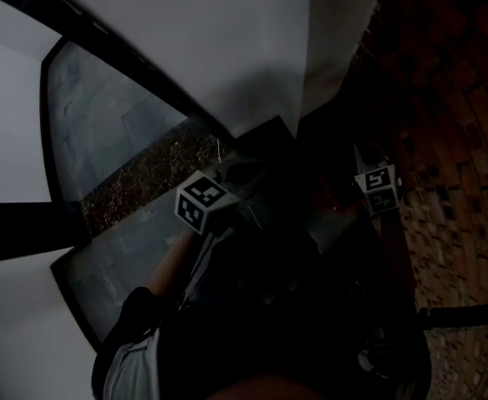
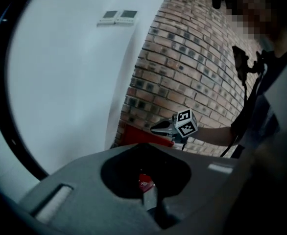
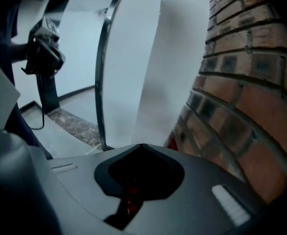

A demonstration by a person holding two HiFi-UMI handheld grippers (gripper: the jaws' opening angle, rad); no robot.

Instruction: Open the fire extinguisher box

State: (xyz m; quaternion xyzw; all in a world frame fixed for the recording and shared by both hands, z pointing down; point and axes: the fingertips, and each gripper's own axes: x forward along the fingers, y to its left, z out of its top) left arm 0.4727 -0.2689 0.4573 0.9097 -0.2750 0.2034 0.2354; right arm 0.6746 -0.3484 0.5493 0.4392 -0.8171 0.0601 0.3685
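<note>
The red fire extinguisher box (image 2: pixel 142 137) sits low against the brown brick wall (image 2: pixel 197 58), untouched. The right gripper (image 2: pixel 158 128) and left gripper (image 1: pixel 231 173) hover nearby, jaws together and empty — probably poised to reach its door.

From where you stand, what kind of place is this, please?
Probably an indoor corridor or lobby corner: a brick wall meets a plain white wall carrying two small wall panels, and a red box sits low against the bricks.
</note>
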